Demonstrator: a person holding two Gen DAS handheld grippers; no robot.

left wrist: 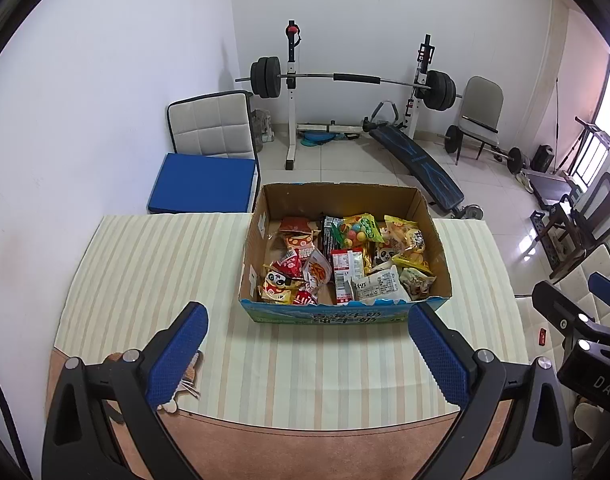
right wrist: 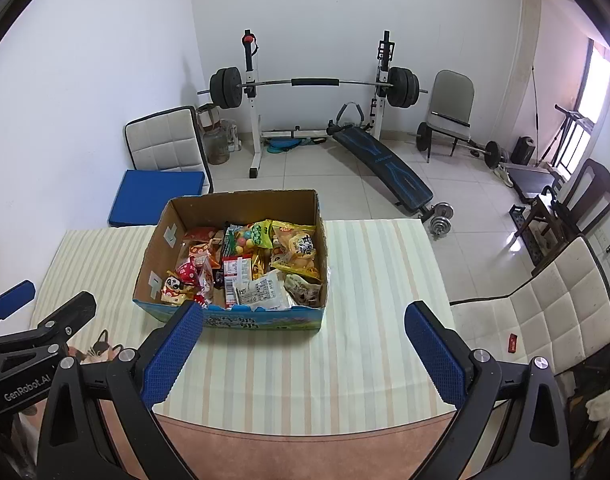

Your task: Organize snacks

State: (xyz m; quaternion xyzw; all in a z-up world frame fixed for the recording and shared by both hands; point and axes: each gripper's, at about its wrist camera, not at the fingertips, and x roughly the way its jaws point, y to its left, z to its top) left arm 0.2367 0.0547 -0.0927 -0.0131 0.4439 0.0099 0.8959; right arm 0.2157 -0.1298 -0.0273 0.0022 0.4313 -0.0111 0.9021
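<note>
With both the left gripper (left wrist: pixel 309 354) and right gripper (right wrist: pixel 303 350) held wide-jawed and empty just short of the cardboard box (left wrist: pixel 439 236) of snacks (left wrist: pixel 345 264) on the striped surface (left wrist: pixel 145 272), pick one top packet and descend squarely.

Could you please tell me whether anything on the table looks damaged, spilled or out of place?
The cardboard box has a ragged, torn near rim, and the snack packets inside lie in a jumbled heap. Nothing has spilled onto the striped tablecloth. Both the left claw and right claw are open and empty.
</note>
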